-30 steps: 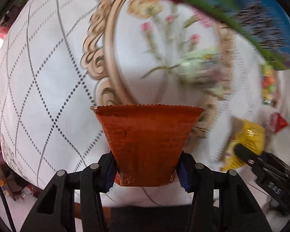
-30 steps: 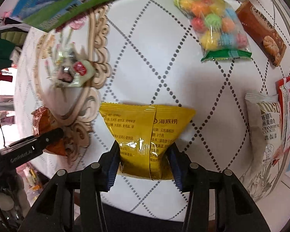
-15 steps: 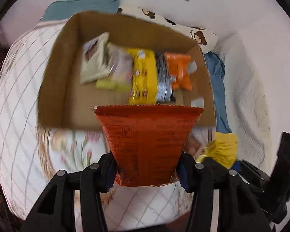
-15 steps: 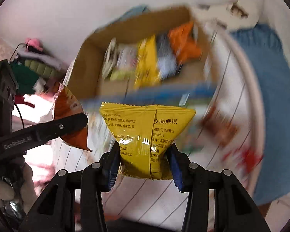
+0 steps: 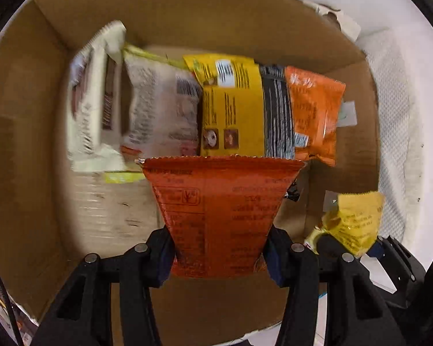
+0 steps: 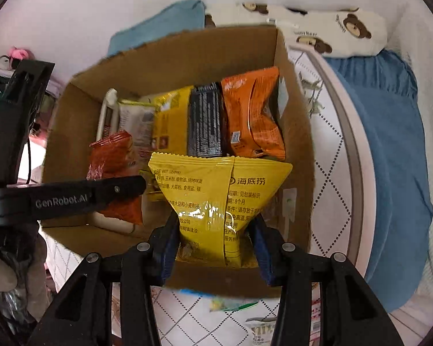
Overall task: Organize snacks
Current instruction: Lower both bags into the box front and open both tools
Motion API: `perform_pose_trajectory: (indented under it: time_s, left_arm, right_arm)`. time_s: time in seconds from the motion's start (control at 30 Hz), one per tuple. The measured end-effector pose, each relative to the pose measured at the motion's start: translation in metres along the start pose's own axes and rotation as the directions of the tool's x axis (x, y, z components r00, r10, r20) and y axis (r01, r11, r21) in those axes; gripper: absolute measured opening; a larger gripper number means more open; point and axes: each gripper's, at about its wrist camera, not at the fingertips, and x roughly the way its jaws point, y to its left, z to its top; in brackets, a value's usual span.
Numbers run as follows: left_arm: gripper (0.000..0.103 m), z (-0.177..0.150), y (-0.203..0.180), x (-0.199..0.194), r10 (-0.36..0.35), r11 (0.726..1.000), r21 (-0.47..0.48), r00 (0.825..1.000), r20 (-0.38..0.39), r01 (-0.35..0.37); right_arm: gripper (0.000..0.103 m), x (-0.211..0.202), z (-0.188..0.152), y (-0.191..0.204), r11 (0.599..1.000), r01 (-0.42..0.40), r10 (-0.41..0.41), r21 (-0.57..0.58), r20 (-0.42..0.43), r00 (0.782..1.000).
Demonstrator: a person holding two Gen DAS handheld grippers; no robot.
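Note:
My left gripper [image 5: 219, 255] is shut on a red-orange snack packet [image 5: 219, 210] and holds it over the open cardboard box [image 5: 23, 132]. In the right wrist view the same packet [image 6: 112, 155] and left gripper [image 6: 124, 187] sit inside the box [image 6: 187, 54] at its left. My right gripper [image 6: 216, 245] is shut on a yellow snack packet [image 6: 219, 199] above the box's near wall; it also shows in the left wrist view [image 5: 355, 219]. Several packets stand in a row in the box: white [image 5: 92, 101], yellow [image 5: 231, 106], black [image 5: 275, 115], orange [image 5: 314, 109].
The box stands on a white quilted tablecloth [image 6: 329, 173]. A blue cloth [image 6: 389, 150] and a bear-print cushion [image 6: 332, 28] lie to the right and behind. A few loose snack packets [image 6: 259, 330] lie on the table in front of the box.
Both grippers have swung up from the tablecloth to the box with their packets. The left one has moved in over the box, the right one to its near wall.

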Motion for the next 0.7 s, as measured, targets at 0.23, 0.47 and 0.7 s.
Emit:
perform_pose_trajectory:
  time_s: [0.23,0.47,0.7]
  left_arm:
    - [0.068,-0.004,-0.003,0.021,0.031,0.999,0.017,0.998,-0.057,-0.03]
    - [0.09,-0.003,0.001,0.006,0.05,0.999,0.014,0.999,-0.019,-0.049]
    - [0.09,-0.022,0.007,-0.042,0.12,0.992,0.03,0.987,0.11,-0.123]
  right_arm:
    - [0.079,0.027,0.004,-0.006,1.0,-0.028,0.03,0.013,-0.13,0.991]
    - [0.09,0.022,0.003,-0.001,0.999,-0.002,-0.004,-0.042,-0.139,0.99]
    - [0.09,0.002,-0.001,-0.001,0.999,0.043,-0.045,-0.032,-0.061,0.997]
